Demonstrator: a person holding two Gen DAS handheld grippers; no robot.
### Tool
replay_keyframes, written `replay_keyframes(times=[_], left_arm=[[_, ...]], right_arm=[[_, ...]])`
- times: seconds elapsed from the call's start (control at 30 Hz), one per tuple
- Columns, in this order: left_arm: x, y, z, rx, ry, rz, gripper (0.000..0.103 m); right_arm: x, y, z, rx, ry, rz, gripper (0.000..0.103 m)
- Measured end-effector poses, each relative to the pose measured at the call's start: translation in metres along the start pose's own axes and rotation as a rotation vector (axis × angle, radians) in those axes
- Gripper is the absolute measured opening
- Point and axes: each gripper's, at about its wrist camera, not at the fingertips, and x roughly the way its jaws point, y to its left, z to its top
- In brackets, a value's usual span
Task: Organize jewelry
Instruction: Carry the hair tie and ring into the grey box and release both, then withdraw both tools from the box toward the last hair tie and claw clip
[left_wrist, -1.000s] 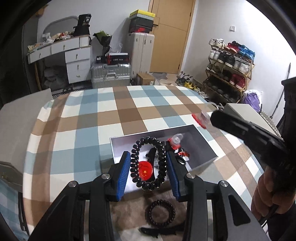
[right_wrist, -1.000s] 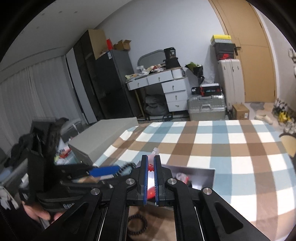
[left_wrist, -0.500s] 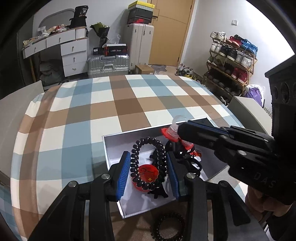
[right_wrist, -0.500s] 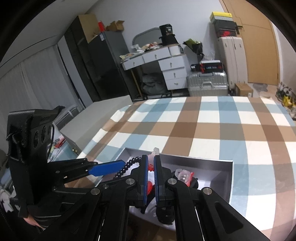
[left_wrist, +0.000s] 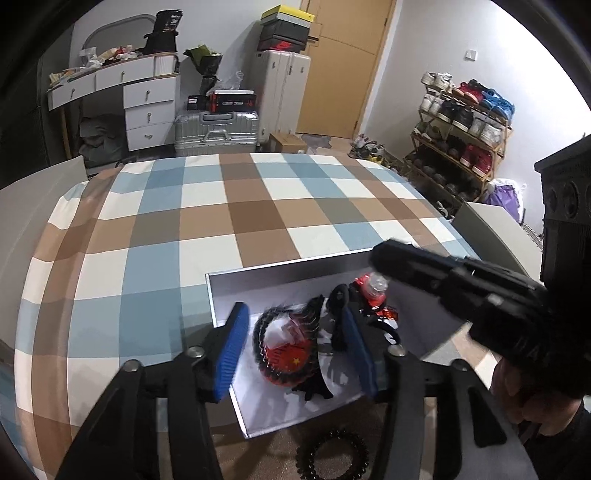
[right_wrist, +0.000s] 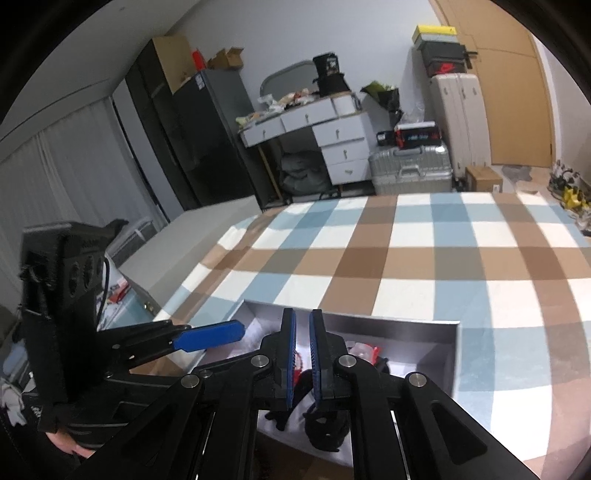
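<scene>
An open grey box (left_wrist: 288, 264) on the checked table holds a red disc with yellow stars (left_wrist: 288, 358), black clips (left_wrist: 314, 391) and a red-and-clear piece (left_wrist: 373, 290). My left gripper (left_wrist: 295, 350) hangs over the box with its jaws opening. A blurred black bead bracelet (left_wrist: 258, 339) lies loose between the pads, and neither pad touches it. My right gripper (right_wrist: 301, 317) reaches over the box (right_wrist: 388, 319) from the right. Its jaws are just parting to a thin slit, and nothing sticks out of them. The red-and-clear piece lies below its tip.
A black spiral hair tie (left_wrist: 332, 458) lies on the cloth in front of the box. A person's hand (left_wrist: 524, 398) holds the right gripper. A grey-white block (left_wrist: 33, 206) borders the table on the left. A shoe rack (left_wrist: 461, 140) stands far right.
The left jaws have widened and the bead bracelet has dropped from their grip into the box. The right gripper has sunk over the box, and the clear tip no longer pokes above its pads.
</scene>
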Motion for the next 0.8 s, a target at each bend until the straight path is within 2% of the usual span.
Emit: replay_keyframes(times=[0.03,0.07,0.17,0.3,0.43,0.57,0.67,0.73,0.8], left_arm=[[0.000,0.000,0.000,0.008,0.003,-0.005,0.064],[-0.001,-0.002,-0.001,0.019,0.005,-0.011,0.066],[-0.008,-0.005,-0.004,0.037,-0.017,0.026,0.066],[-0.019,-0.001,-0.008,0.006,-0.026,0.029,0.067],[-0.035,-0.004,-0.014,0.012,-0.058,0.065,0.075],[-0.054,-0.009,-0.020,0.002,-0.105,0.120,0.081],[-0.061,-0.011,-0.023,-0.006,-0.112,0.178,0.081],[-0.067,-0.010,-0.027,-0.030,-0.125,0.186,0.081],[-0.073,-0.008,-0.032,-0.058,-0.134,0.201,0.082]], right_arm=[[-0.005,-0.001,0.000,0.011,-0.013,0.000,0.009],[-0.012,-0.003,0.000,0.023,-0.027,0.001,0.010],[-0.030,-0.005,-0.001,0.037,-0.063,-0.016,0.019],[-0.053,-0.004,-0.007,0.052,-0.098,-0.039,0.036],[-0.076,0.008,-0.019,0.012,-0.140,-0.067,0.054],[-0.094,0.022,-0.030,-0.010,-0.163,-0.062,0.058],[-0.107,0.030,-0.037,-0.017,-0.179,-0.084,0.067],[-0.113,0.035,-0.041,-0.025,-0.188,-0.110,0.078],[-0.120,0.040,-0.045,-0.039,-0.195,-0.123,0.080]])
